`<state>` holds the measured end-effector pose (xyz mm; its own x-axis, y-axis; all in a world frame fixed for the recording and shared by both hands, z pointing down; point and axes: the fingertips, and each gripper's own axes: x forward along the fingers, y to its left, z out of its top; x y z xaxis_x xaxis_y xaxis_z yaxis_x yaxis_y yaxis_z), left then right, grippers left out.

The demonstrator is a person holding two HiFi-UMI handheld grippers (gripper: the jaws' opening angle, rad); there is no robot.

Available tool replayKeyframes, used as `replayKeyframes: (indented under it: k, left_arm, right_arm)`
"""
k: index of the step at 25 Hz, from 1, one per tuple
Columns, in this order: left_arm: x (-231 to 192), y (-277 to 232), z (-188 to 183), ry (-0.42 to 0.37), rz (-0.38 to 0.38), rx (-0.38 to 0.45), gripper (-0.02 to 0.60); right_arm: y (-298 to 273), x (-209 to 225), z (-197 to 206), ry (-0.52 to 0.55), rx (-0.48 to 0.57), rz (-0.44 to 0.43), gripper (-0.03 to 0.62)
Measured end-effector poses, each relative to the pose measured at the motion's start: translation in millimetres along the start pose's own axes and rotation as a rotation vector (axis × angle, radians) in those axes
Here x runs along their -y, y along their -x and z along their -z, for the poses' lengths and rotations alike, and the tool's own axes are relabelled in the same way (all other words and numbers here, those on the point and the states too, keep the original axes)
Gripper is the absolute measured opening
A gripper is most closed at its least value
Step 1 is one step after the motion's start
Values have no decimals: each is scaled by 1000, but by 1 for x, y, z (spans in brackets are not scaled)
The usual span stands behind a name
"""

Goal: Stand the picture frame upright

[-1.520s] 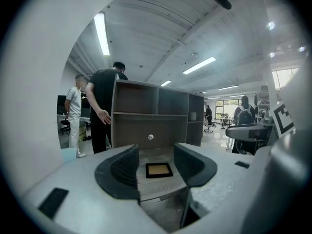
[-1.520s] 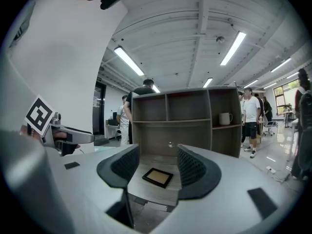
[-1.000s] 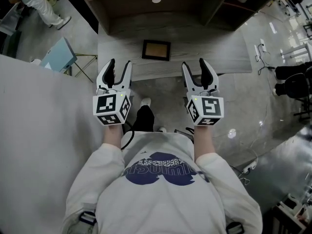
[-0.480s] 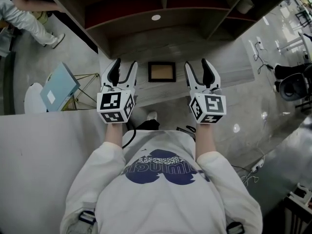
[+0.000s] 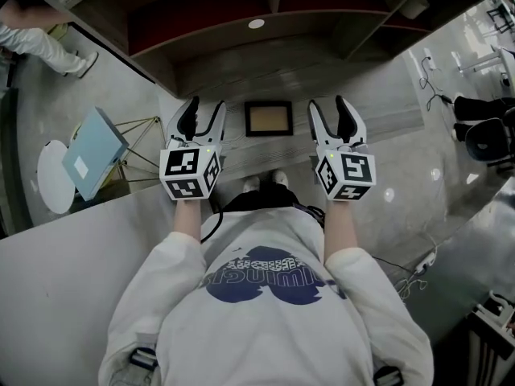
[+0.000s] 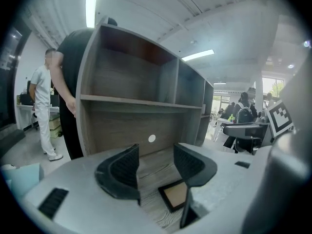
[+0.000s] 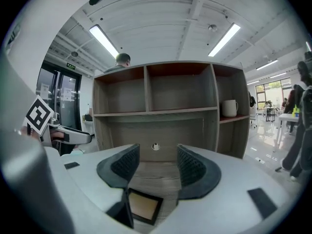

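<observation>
You're at the approach step, nothing's grabbed yet. The picture frame lies flat, face up, on the wood-grain desk, right between your two grippers. The left gripper and right gripper both hover over the desk's front part, jaws spread, nothing between them. Next move, I'd guess: catch a frame edge, tip it up, and steady it with the other gripper so it doesn't flop. Behind sits a shelf hutch with a white mug. There's a shiny floor, and a person stands nearby.
</observation>
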<state>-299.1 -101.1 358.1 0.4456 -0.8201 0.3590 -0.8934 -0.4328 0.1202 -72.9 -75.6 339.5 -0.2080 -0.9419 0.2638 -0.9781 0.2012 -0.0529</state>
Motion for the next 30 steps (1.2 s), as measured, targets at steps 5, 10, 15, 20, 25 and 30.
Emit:
replayKeyframes:
  k: [5, 10, 15, 20, 25, 30]
  left_arm:
    - [3, -17, 27, 32, -6, -84, 207]
    - [7, -37, 61, 63, -8, -175, 207]
    - [14, -59, 102, 85, -7, -274, 207]
    - [26, -82, 154, 89, 11, -394, 207]
    - [26, -103, 198, 136, 13, -487, 207]
    - [30, -113, 225, 169, 15, -538, 207]
  right_arm:
    - [-13, 12, 28, -16, -86, -17, 219]
    - [-36, 16, 62, -6, -186, -64, 219]
    - [-61, 15, 107, -9, -304, -125, 219]
    - [-81, 11, 165, -24, -439, -155, 215]
    - [-99, 8, 208, -45, -531, -172, 210]
    - [-105, 5, 236, -77, -596, -167, 198]
